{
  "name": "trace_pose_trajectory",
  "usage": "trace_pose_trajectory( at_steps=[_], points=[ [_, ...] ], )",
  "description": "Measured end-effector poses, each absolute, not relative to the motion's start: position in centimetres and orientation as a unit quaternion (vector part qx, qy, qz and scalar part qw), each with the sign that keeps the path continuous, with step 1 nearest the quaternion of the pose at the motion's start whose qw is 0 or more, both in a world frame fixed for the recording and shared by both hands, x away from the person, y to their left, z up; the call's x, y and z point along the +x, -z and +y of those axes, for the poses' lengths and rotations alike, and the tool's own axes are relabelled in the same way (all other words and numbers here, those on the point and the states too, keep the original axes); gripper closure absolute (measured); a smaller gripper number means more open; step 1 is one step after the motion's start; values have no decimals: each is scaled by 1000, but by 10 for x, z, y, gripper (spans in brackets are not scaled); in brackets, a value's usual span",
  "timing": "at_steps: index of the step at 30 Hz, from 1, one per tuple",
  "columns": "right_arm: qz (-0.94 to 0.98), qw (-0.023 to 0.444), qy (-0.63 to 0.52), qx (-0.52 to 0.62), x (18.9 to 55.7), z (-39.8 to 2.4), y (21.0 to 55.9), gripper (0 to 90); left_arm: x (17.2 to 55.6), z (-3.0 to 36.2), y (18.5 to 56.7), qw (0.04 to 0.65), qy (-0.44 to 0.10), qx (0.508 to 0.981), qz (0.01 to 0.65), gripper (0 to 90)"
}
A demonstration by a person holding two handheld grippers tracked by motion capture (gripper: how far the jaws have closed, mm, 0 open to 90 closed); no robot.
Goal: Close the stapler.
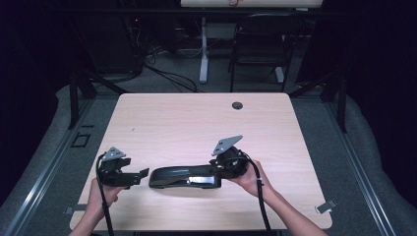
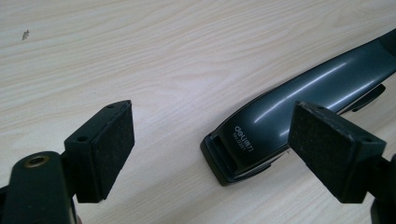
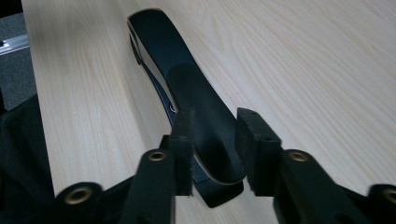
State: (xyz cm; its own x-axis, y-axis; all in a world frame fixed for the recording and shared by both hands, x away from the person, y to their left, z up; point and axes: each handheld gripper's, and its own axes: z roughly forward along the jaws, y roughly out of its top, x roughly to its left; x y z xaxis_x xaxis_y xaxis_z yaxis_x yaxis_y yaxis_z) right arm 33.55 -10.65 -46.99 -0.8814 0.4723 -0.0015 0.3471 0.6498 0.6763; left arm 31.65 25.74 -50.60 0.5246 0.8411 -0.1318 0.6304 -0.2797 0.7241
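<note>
A long black stapler point(image 1: 182, 177) lies flat on the pale wooden table point(image 1: 196, 123), near its front edge. My right gripper point(image 1: 218, 178) is at the stapler's right end. In the right gripper view the stapler point(image 3: 187, 88) runs away from me, and its near end sits between the two pads of my right gripper point(image 3: 215, 116), which stand close beside it without pressing. My left gripper point(image 1: 142, 173) rests just left of the stapler's other end. In the left gripper view my left gripper point(image 2: 212, 116) stands wide open, and the stapler's point(image 2: 289, 107) printed tip lies on the table beyond its pads.
A round cable hole point(image 1: 237, 105) sits near the table's far edge. Behind the table stand a dark folding chair point(image 1: 260, 44) and a white desk leg point(image 1: 203, 49). Grey floor surrounds the table on both sides.
</note>
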Motion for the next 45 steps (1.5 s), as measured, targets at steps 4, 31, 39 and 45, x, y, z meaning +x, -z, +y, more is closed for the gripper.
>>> trace_pose_trajectory(
  at_steps=[4, 31, 39, 45],
  points=[
    [905, 94, -347, 228, 333, -109, 466, 530, 317, 257, 506, 377, -140, 788, 467, 148],
    [910, 94, -295, 275, 322, -159, 471, 6, 316, 258, 506, 378, -138, 788, 466, 148],
    [902, 109, -276, 315, 319, -192, 483, 0, 317, 257, 507, 377, -138, 789, 465, 147],
    [892, 116, -260, 352, 317, -217, 497, 0, 317, 257, 507, 376, -139, 789, 466, 147]
  ],
)
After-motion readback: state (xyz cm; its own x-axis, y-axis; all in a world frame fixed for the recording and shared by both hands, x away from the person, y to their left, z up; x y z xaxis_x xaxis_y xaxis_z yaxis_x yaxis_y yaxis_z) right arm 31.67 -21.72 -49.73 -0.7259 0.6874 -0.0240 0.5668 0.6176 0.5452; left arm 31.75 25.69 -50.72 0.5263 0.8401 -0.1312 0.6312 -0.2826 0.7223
